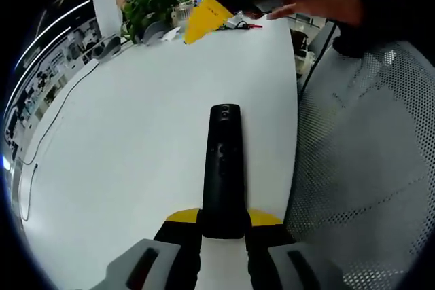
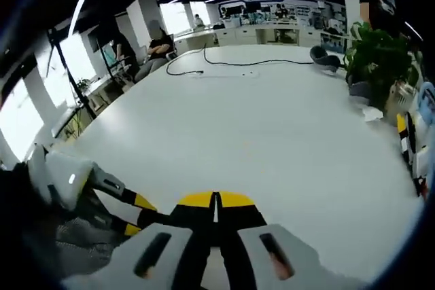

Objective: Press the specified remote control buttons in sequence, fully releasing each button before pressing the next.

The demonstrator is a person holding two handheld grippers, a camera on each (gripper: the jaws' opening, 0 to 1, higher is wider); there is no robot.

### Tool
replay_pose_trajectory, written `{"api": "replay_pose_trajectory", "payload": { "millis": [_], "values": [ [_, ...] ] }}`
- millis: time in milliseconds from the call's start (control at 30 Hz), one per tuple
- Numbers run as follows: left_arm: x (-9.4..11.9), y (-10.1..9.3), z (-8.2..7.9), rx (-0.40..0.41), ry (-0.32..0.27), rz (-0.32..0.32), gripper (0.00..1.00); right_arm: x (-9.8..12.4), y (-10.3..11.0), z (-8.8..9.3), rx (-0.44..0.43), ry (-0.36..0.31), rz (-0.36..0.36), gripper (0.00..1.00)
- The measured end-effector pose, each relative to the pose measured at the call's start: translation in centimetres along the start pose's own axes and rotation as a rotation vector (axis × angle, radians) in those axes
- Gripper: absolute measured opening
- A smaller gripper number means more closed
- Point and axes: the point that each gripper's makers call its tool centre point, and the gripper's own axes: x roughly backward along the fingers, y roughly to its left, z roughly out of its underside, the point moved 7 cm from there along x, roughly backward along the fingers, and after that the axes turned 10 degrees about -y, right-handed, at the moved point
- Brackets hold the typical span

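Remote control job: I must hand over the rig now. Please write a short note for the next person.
Left hand-held gripper: shut on the black remote control, held above the white table, buttons facing up.
Right hand-held gripper: shut, holding nothing, over the same table; seen in the left gripper view at top, away from the remote.
Done: remote is gripped.
Left: the button presses; whether any are done cannot be told.

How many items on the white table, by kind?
Remote control, held in the left gripper: 1
Potted plant: 1
Black cable: 1
Headphones: 1
Total: 4. Small clutter near the plant is too blurred to count.
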Motion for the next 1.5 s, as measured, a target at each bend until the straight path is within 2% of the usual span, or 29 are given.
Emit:
{"api": "replay_pose_trajectory", "payload": {
  "millis": [67, 133, 233, 300, 333, 467, 667, 733, 767, 833, 1233, 1500],
  "values": [
    [0.0, 0.0, 0.0, -0.005, -0.001, 0.001, 0.24, -0.4, 0.0, 0.6, -0.046, 0.039, -0.015, 0.00],
    [0.0, 0.0, 0.0, -0.010, -0.003, 0.004, 0.24, -0.6, 0.0, 1.1, -0.054, 0.073, -0.035, 0.00],
    [0.0, 0.0, 0.0, -0.010, 0.001, 0.006, 0.24, -1.1, -0.1, 1.7, -0.059, 0.120, -0.024, 0.00],
    [0.0, 0.0, 0.0, -0.013, 0.006, 0.008, 0.24, -1.2, -0.5, 2.7, -0.059, 0.203, 0.013, 0.00],
    [0.0, 0.0, 0.0, -0.014, 0.007, 0.009, 0.24, -1.4, -0.5, 3.0, -0.058, 0.228, 0.003, 0.00],
    [0.0, 0.0, 0.0, -0.016, 0.010, 0.010, 0.24, -1.9, -0.3, 3.9, -0.112, 0.273, -0.023, 0.00],
    [0.0, 0.0, 0.0, -0.012, 0.007, 0.011, 0.24, -2.4, 0.2, 4.8, -0.099, 0.330, -0.044, 0.00],
    [0.0, 0.0, 0.1, -0.010, 0.003, 0.011, 0.24, -2.4, 0.3, 5.4, -0.078, 0.373, -0.034, 0.00],
    [0.0, 0.0, 0.1, -0.013, 0.003, 0.011, 0.24, -2.6, 0.5, 5.0, -0.078, 0.346, -0.035, 0.00],
    [-0.1, 0.0, 0.1, -0.013, 0.005, 0.011, 0.24, -2.4, 0.5, 5.0, -0.035, 0.353, -0.040, 0.00],
    [-0.1, 0.0, 0.1, -0.009, 0.008, 0.012, 0.25, -2.4, 0.2, 5.1, -0.059, 0.352, -0.037, 0.00],
    [-0.1, 0.1, 0.1, -0.016, 0.008, 0.010, 0.25, -2.6, 0.4, 5.2, -0.025, 0.359, -0.032, 0.00]
  ]
}}
